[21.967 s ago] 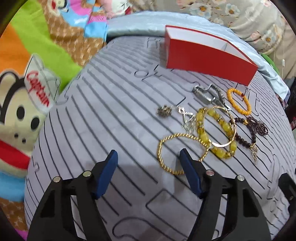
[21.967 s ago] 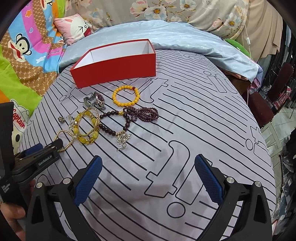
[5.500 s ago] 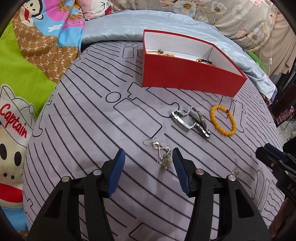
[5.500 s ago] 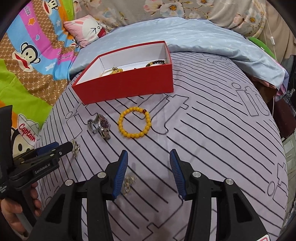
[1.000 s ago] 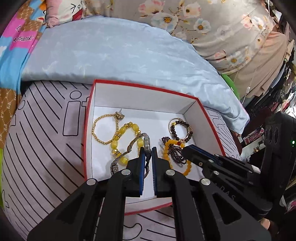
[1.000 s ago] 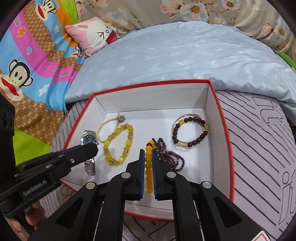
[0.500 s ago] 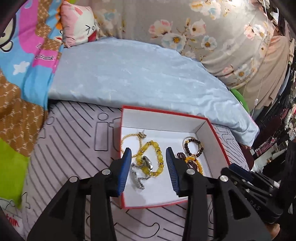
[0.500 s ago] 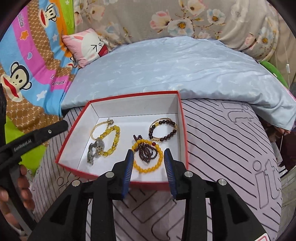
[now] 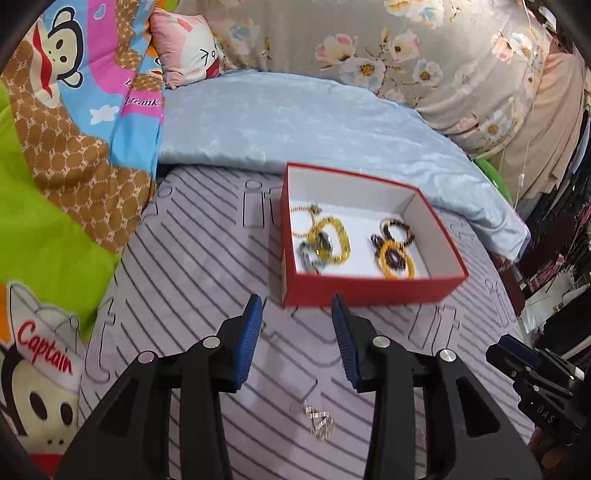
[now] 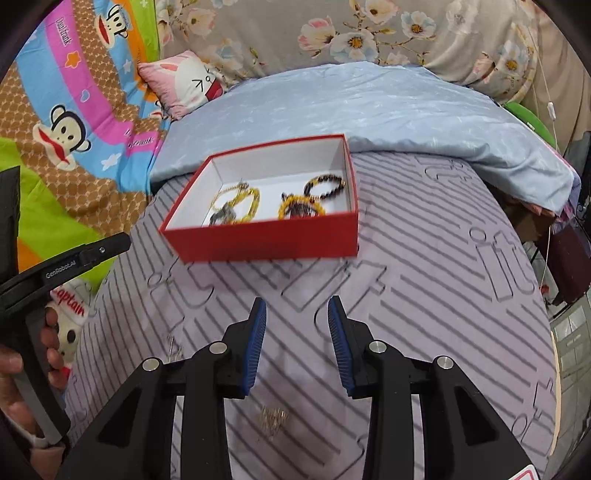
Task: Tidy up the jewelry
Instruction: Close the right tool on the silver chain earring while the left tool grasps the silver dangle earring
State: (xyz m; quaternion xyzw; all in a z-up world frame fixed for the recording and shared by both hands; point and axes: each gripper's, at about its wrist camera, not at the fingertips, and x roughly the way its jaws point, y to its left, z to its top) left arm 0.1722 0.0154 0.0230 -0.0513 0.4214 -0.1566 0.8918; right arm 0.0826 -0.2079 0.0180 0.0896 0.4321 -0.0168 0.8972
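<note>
A red box (image 9: 369,293) with a white inside stands on the grey striped bedcover; it also shows in the right wrist view (image 10: 266,240). In it lie a silver watch (image 9: 314,254), yellow bead bracelets (image 9: 397,258) and dark bead bracelets (image 10: 327,184). My left gripper (image 9: 297,310) is open and empty, pulled back in front of the box. A silver earring (image 9: 319,424) lies on the cover below it. My right gripper (image 10: 297,321) is open and empty, also short of the box. A second silver earring (image 10: 271,419) lies between its arms. Another small one (image 10: 173,350) lies to the left.
A light blue quilt (image 9: 295,122) lies behind the box. Cartoon monkey bedding (image 9: 55,177) rises at the left. A pink pillow (image 10: 184,81) and floral fabric (image 10: 369,33) are at the back. The bed edge drops off at the right (image 10: 554,295).
Both grippers have pulled back from above the box and opened wider. The watch and the yellow bracelet, let go earlier, stay in the box. The earrings on the cover have come into view.
</note>
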